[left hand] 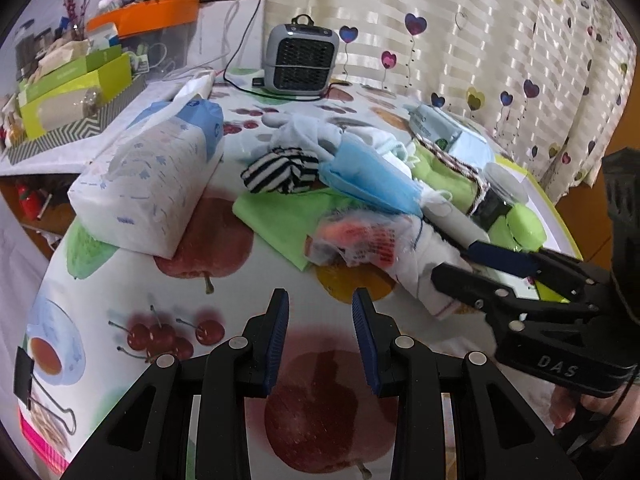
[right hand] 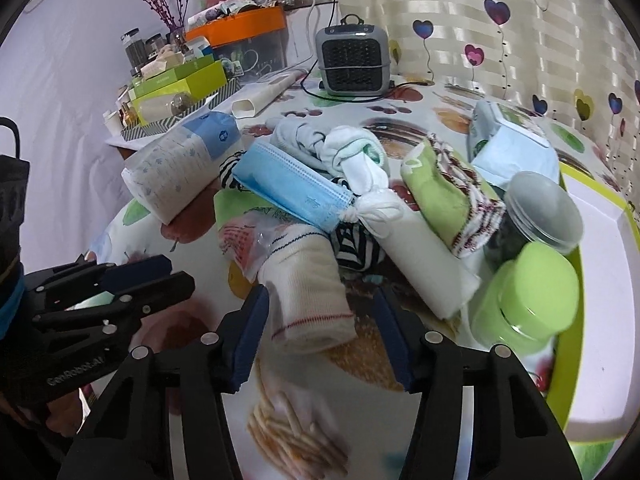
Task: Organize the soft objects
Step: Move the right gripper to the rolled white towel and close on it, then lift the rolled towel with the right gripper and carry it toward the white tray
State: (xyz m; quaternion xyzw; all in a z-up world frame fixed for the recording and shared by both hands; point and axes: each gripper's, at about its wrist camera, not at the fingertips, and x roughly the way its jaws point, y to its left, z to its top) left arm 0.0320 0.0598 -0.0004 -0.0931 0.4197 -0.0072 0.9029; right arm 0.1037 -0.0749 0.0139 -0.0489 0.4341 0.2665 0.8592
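A rolled white sock (right hand: 308, 292) with a red stripe lies between the fingers of my right gripper (right hand: 320, 294). The left pad touches the sock and the right pad stands clear of it, so the gripper is open. In the left wrist view the same sock (left hand: 420, 284) lies at the tips of the right gripper (left hand: 452, 262). My left gripper (left hand: 320, 296) hovers open over bare tablecloth with nothing between its fingers, and appears at the left (right hand: 176, 272) in the right wrist view. Behind the sock is a heap: a blue face-mask pack (right hand: 288, 188), a striped sock (left hand: 280, 174), knotted white socks (right hand: 352, 152).
A tissue pack (left hand: 148, 184) lies at the left. A green cloth (left hand: 280, 216) and a printed plastic bag (left hand: 352, 236) lie under the heap. A green-lidded jar (right hand: 528, 300) and a grey-lidded jar (right hand: 540, 212) stand by a yellow-green tray (right hand: 568, 380). A small heater (left hand: 300, 60) stands at the back.
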